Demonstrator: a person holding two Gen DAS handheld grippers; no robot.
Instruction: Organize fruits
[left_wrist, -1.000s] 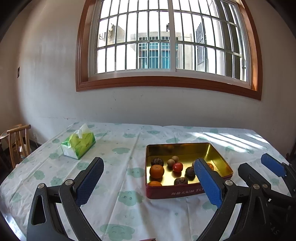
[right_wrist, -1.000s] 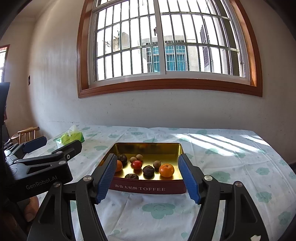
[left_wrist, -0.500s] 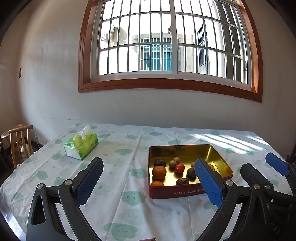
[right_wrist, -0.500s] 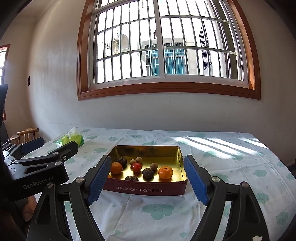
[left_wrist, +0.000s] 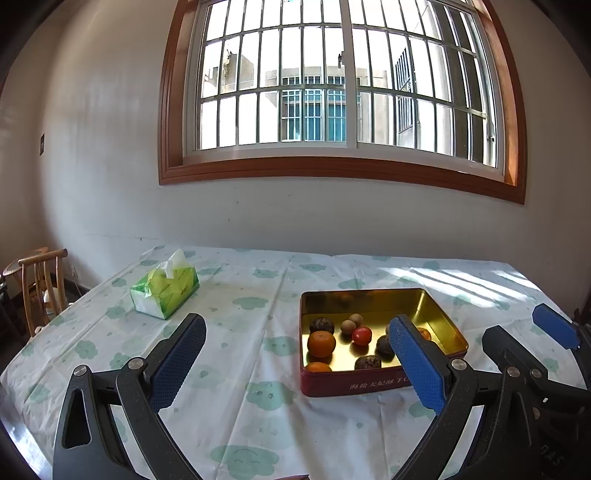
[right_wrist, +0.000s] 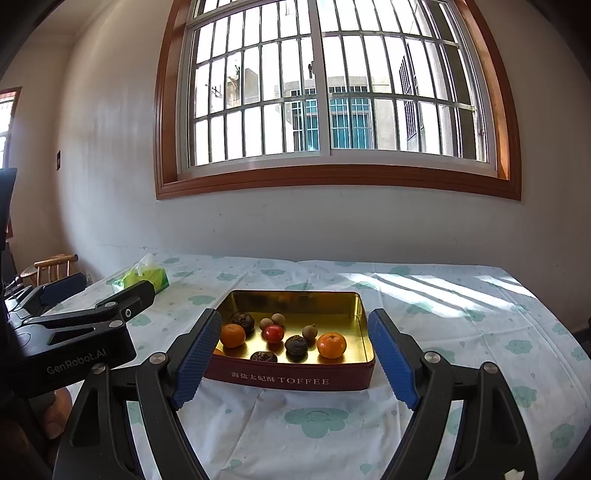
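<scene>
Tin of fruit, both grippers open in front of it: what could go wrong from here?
1. The fruits sit close together in the tin; reaching for the tomato may knock the longans beside it.
2. The right gripper and left gripper are side by side and could collide.

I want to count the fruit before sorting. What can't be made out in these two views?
- Left wrist view: the left gripper has its right finger covering part of the tin and the fruit behind it.
- Right wrist view: the right gripper has its left finger hiding the tin's near-left corner; one orange fruit barely shows.
- Dark fruits: kind unclear.
</scene>
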